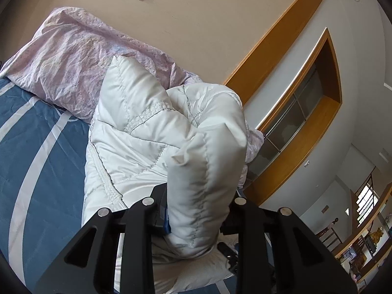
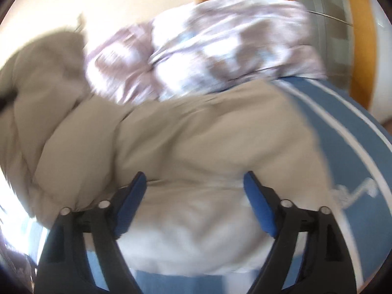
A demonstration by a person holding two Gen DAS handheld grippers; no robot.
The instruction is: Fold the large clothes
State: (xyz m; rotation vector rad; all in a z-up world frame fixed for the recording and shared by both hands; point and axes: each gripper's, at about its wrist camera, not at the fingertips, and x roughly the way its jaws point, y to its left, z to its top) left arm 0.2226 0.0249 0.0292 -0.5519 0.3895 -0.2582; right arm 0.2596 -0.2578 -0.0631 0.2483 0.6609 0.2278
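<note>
A white quilted puffer jacket (image 1: 137,132) lies on the blue striped bed. My left gripper (image 1: 196,210) is shut on a thick padded part of it, a sleeve or hem (image 1: 208,171), which stands up between the jaws and hides the fingertips. In the blurred right wrist view the jacket (image 2: 196,147) fills the middle. My right gripper (image 2: 196,183) is open, its blue pads (image 2: 129,205) wide apart just above the jacket, holding nothing.
A crumpled lilac quilt (image 1: 68,56) lies at the head of the bed against the beige wall; it also shows in the right wrist view (image 2: 208,49). The blue sheet with white stripes (image 1: 31,147) spreads to the left. A wooden-framed window (image 1: 306,112) is on the right.
</note>
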